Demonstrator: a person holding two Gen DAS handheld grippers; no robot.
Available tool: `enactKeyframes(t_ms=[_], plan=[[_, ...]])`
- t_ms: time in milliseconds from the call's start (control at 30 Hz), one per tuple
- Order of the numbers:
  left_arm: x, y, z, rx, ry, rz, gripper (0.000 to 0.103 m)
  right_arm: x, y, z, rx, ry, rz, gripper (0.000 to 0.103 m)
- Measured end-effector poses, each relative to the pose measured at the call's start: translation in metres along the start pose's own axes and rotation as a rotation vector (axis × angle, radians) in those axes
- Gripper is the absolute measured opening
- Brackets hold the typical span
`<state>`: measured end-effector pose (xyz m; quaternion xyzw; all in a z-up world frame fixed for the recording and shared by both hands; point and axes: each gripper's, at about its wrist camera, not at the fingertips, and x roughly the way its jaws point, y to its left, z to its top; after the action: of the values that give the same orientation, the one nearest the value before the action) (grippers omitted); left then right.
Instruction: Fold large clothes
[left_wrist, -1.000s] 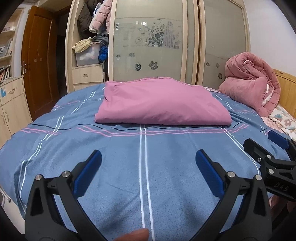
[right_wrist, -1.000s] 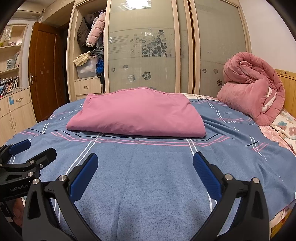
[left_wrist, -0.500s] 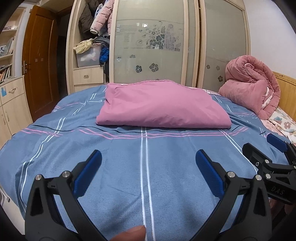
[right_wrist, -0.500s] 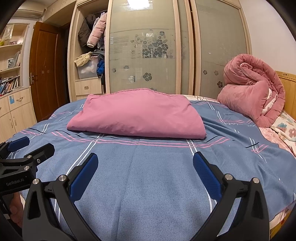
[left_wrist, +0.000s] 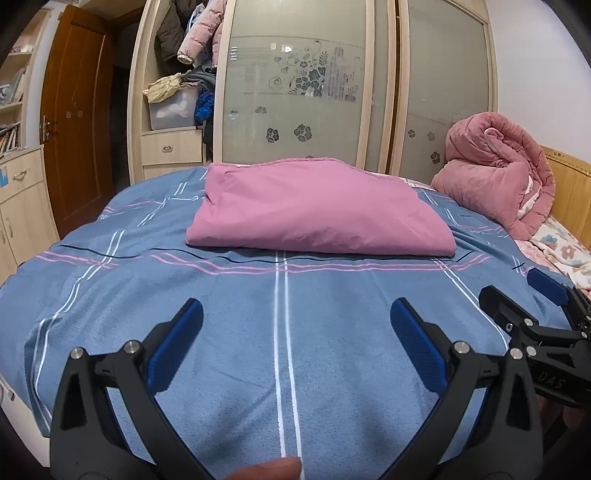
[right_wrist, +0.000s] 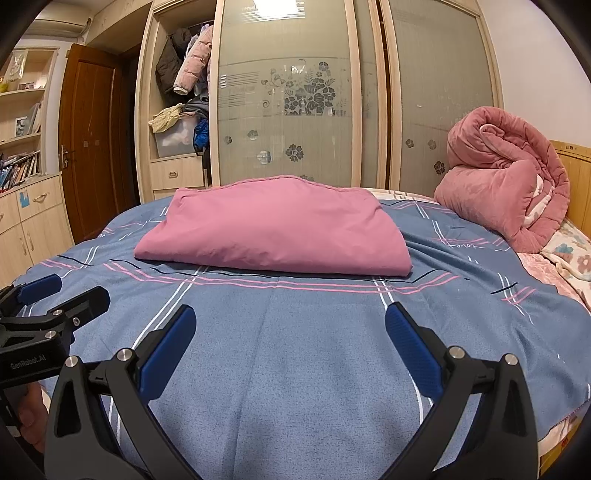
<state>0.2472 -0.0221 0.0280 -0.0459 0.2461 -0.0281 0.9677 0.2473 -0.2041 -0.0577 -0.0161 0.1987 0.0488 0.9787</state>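
We hold the left gripper (left_wrist: 295, 332), marked "GenRobot.AI", and right gripper (right_wrist: 290, 336), marked "DAS", spread and empty; ahead, the folded pink cloth (left_wrist: 317, 210) lies crosswise on the bed (left_wrist: 110, 280).

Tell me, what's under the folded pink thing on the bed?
The folded pink cloth lies on the blue striped bedspread. Whatever the cloth covers beneath itself is hidden.

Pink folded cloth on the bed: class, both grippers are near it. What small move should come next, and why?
Probably move both grippers forward towards the near edge of the pink folded cloth. The left gripper and right gripper are both open and empty, over the blue bedspread, short of the cloth and apart from it. Nothing is gripped yet, so closing the gap likely comes first.
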Motion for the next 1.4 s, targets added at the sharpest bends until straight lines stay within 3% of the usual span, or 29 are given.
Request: enactKeyframes(t_ms=[1400], plan=[[-0.0001,-0.0005,-0.0004,0.024,0.009,0.010,0.101,0.0001,0.0021,-0.0008,-0.004,0.002,0.001,0.102]])
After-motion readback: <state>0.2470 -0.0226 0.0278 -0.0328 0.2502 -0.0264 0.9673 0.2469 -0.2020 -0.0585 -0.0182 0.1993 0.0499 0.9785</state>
